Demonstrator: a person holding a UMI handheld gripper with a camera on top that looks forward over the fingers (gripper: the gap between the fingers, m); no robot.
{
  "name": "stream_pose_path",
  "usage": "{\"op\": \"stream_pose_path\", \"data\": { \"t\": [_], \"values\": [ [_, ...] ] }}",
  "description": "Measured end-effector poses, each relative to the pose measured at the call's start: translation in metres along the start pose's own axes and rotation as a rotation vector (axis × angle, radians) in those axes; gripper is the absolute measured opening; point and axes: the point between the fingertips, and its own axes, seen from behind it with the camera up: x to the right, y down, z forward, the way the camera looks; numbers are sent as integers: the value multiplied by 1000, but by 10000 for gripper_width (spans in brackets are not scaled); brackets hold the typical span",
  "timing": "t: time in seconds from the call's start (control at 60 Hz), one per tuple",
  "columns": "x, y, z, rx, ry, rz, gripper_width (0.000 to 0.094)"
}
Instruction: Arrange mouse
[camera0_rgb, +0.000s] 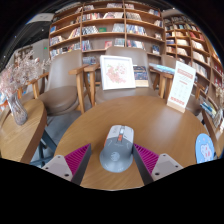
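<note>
Between our gripper's wide-spread fingers sits the mouse, ungripped on the table; we judge it light, rigid, slick-shelled, best pinched at its sides.

The hand-held gripper stands open, its magenta pads flanking a grey computer mouse resting on the round wooden tabletop. Beyond it: wooden chairs and bookshelves.
</note>
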Motion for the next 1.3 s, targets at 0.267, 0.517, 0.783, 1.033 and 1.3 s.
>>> {"op": "stream_pose_path", "data": {
  "t": [0.267,0.517,0.783,1.033,1.3],
  "values": [
    [-4,-19,25,-25,-6,-15,848],
    [-3,-26,36,-22,-7,-48,478],
    [7,-68,-22,52,-102,-30,451],
    [152,-104,-92,131,-12,-30,452],
    [324,-28,-94,21,150,51,452]
  ]
}}
